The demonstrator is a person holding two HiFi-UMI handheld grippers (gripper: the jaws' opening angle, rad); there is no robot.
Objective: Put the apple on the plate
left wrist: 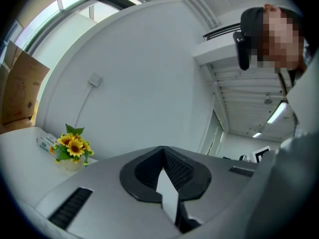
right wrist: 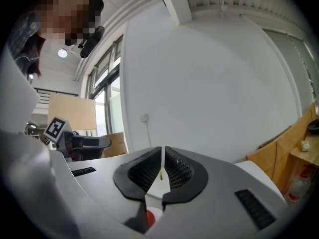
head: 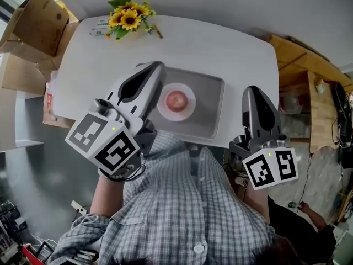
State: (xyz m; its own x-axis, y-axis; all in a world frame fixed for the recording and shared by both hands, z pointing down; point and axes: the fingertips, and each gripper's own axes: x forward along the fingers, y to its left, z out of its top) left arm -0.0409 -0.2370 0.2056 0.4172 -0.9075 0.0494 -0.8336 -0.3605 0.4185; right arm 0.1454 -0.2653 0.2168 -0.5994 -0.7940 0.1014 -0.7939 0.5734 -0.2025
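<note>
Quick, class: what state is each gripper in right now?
Left gripper: closed, holding nothing.
Right gripper: closed, holding nothing.

1. No word, brand name or number can be read in any of the three views.
2. Black-and-white square markers, patterns rather than letters, cover the left cube (head: 105,141) on the left gripper (head: 154,66) and the right cube (head: 270,169) on the right gripper (head: 252,90).
3. The packet (head: 100,26) beside the flowers (head: 129,16) carries green print too small to make out.
4. The cardboard box (left wrist: 20,89) shows faint marks in the left gripper view, none legible.
</note>
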